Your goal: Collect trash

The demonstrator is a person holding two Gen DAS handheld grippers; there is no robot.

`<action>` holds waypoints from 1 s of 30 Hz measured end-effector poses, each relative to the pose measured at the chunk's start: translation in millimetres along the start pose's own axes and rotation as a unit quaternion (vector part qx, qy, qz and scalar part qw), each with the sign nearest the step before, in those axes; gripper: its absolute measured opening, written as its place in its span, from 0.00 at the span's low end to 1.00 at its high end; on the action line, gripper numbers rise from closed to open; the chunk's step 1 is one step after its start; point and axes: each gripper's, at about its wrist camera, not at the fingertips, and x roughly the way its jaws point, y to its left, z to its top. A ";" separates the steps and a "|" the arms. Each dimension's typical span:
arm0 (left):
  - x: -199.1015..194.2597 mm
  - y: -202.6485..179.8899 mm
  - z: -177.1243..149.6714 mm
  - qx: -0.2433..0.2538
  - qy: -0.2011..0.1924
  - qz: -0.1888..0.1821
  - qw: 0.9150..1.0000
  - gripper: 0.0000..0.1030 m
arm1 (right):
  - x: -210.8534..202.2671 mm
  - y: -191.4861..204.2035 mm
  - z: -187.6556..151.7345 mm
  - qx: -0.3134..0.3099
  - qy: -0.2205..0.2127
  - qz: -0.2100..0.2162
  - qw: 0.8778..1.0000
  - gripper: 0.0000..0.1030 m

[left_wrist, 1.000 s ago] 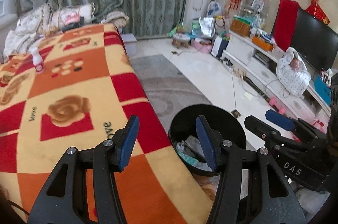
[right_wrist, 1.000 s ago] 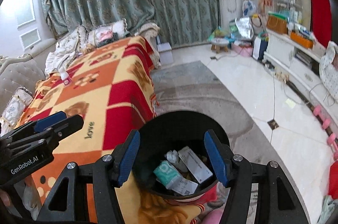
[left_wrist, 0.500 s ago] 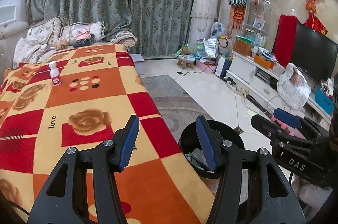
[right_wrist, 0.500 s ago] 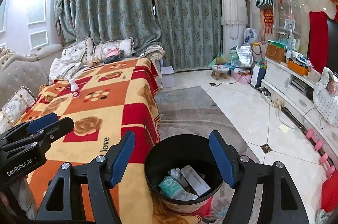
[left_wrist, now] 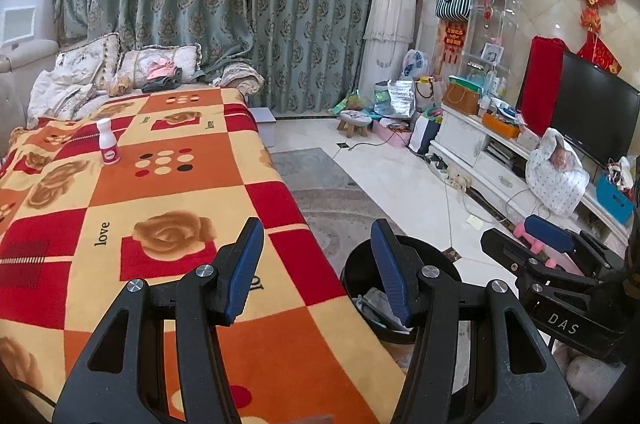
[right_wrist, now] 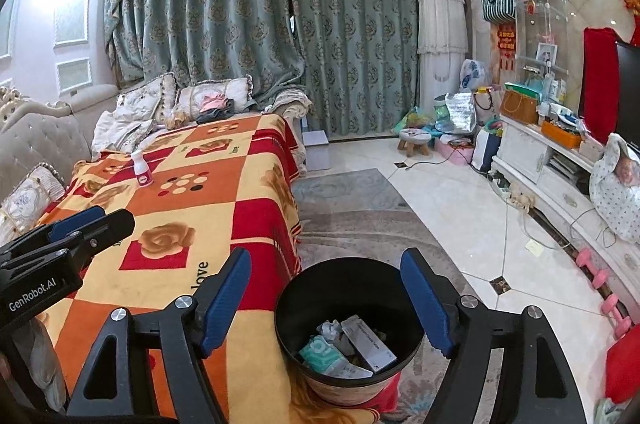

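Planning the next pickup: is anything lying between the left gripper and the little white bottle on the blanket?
Nothing visible does. Only bare patterned blanket lies between the open, empty left gripper and the upright white bottle.

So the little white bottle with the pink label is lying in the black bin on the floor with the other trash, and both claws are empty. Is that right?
Not quite. The little white bottle is not in the black bin; it stands upright on the patterned blanket, as the right wrist view shows. The bin holds only paper and packets. Both the left claw and right claw are indeed empty.
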 end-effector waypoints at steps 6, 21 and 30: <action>-0.8 1.2 4.4 -0.001 -0.002 0.005 1.000 0.53 | 0.2 0.0 0.0 -0.001 0.000 0.000 1.000 0.73; -1.2 0.9 4.8 0.000 -0.003 0.006 1.000 0.53 | 0.3 -0.8 -0.9 0.000 0.000 0.000 1.000 0.74; -1.4 0.8 7.4 0.002 -0.003 0.007 1.000 0.53 | 1.5 -1.8 -1.4 0.001 0.002 0.000 1.000 0.75</action>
